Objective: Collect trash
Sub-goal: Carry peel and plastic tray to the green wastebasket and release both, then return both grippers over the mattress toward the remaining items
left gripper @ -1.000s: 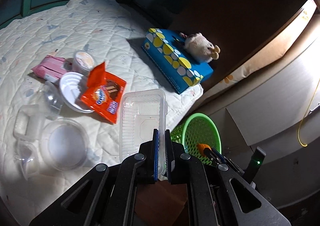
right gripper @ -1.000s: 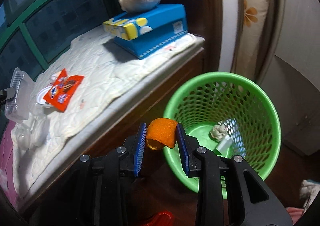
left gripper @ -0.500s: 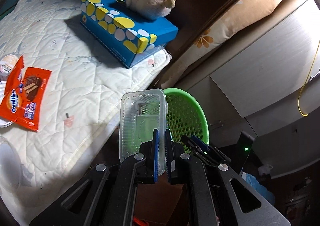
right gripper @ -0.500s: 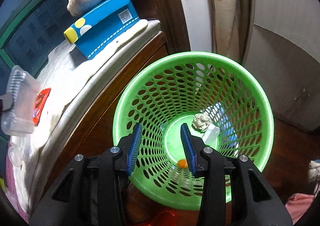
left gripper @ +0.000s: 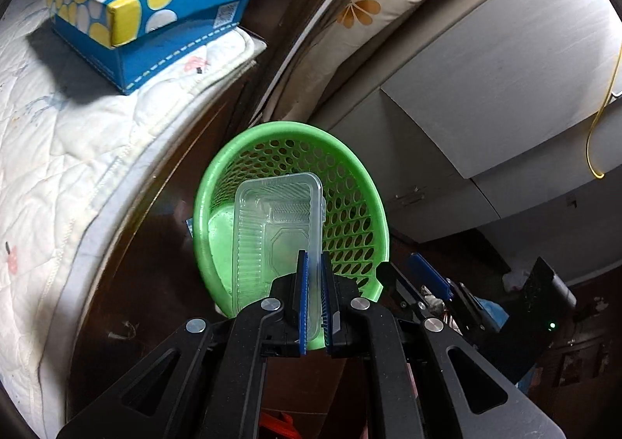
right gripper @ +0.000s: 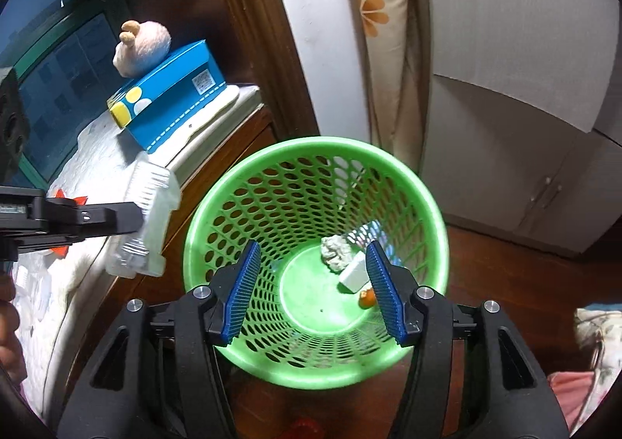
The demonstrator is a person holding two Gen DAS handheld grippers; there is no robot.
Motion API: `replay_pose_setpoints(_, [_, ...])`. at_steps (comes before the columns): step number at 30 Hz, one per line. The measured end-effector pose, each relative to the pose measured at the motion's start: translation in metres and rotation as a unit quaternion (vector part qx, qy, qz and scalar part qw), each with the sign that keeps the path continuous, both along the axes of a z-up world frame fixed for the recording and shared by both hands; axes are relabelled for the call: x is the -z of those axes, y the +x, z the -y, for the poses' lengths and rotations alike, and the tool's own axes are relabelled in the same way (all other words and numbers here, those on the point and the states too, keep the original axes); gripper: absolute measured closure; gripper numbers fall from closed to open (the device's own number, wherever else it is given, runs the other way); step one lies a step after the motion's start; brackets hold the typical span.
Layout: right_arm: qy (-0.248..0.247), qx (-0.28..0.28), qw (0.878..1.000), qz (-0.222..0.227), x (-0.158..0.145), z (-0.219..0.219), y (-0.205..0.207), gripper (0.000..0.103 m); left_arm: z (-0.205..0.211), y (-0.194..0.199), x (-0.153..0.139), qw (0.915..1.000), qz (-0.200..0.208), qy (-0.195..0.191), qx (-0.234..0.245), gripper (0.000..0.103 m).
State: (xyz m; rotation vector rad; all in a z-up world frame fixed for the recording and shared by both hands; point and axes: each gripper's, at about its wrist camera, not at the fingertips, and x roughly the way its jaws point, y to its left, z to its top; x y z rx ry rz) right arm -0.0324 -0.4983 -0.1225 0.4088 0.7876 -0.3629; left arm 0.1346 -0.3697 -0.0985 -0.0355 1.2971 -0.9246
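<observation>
Left wrist view: the left tongs [left gripper: 314,303] pinch one edge of the clear plastic tray [left gripper: 276,233], pads pressed tight on its rim. A second ago the tray was over the quilted bed [left gripper: 58,167] among the other rubbish; now it hangs in front of the mouth of the green basket [left gripper: 361,213], lined up with the opening. Judgement: the carry is nearly finished, only the release is left. The tray hides most of the basket floor, so its contents are unreadable here. The plush toy on the blue tissue box [left gripper: 155,11] is cut off at the top edge.

Right wrist view: the right tongs [right gripper: 313,289] stand spread over the basket [right gripper: 233,202], jaws opening, nothing between them. A second ago they held an orange peel; now the peel [right gripper: 366,297] lies on the basket floor beside a white block [right gripper: 354,276] and a crumpled wad [right gripper: 334,250]. Judgement: that item is delivered. The left tongs come in from the left with the tray, beside the rim and not yet over it. A red wrapper on the bed is mostly hidden behind them; remaining trash cannot be counted.
</observation>
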Motion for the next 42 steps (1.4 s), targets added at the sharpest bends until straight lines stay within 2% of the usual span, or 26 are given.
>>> replay_pose_setpoints(5, [-0.002, 0.014, 1.0, 0.001, 0.002, 0.006, -0.015, 0.043, 0.028, -0.006, 0.019, 0.9995, -0.009, 0.019, 0.022, 0.097])
replay_pose_setpoints(10, [0.008, 0.022, 1.0, -0.006, 0.01, 0.01, -0.027, 0.043, 0.039, -0.008, 0.034, 0.9988, -0.016, 0.035, 0.029, 0.096])
replay_pose_setpoints(16, [0.021, 0.03, 0.999, -0.006, 0.014, 0.013, -0.034, 0.043, 0.035, -0.01, 0.044, 0.9982, -0.025, 0.05, 0.024, 0.095])
replay_pose_setpoints(21, [0.021, 0.025, 0.999, -0.003, 0.009, 0.009, -0.037, 0.043, 0.022, -0.016, 0.037, 0.9988, -0.018, 0.044, 0.012, 0.095])
replay_pose_setpoints(22, [0.019, 0.023, 1.0, -0.002, 0.006, 0.007, -0.037, 0.043, 0.018, -0.016, 0.035, 0.9989, -0.013, 0.042, 0.011, 0.094])
replay_pose_setpoints(25, [0.017, 0.016, 1.0, 0.006, -0.001, 0.001, -0.037, 0.042, -0.002, -0.02, 0.024, 0.9993, -0.002, 0.037, -0.002, 0.081])
replay_pose_setpoints(31, [0.01, -0.014, 1.0, 0.019, -0.016, -0.024, -0.028, 0.035, -0.049, -0.027, -0.003, 0.9974, 0.046, 0.039, -0.04, 0.061])
replay_pose_setpoints(37, [0.006, -0.054, 0.998, 0.026, -0.027, -0.055, -0.009, 0.031, -0.104, -0.029, -0.026, 0.99, 0.097, 0.049, -0.09, 0.052])
replay_pose_setpoints(39, [0.008, -0.069, 0.997, 0.029, -0.029, -0.067, -0.003, 0.03, -0.124, -0.029, -0.033, 0.9851, 0.116, 0.06, -0.112, 0.045])
replay_pose_setpoints(42, [0.007, -0.088, 0.996, 0.033, -0.034, -0.084, 0.005, 0.027, -0.153, -0.028, -0.041, 0.9799, 0.129, 0.064, -0.139, 0.043])
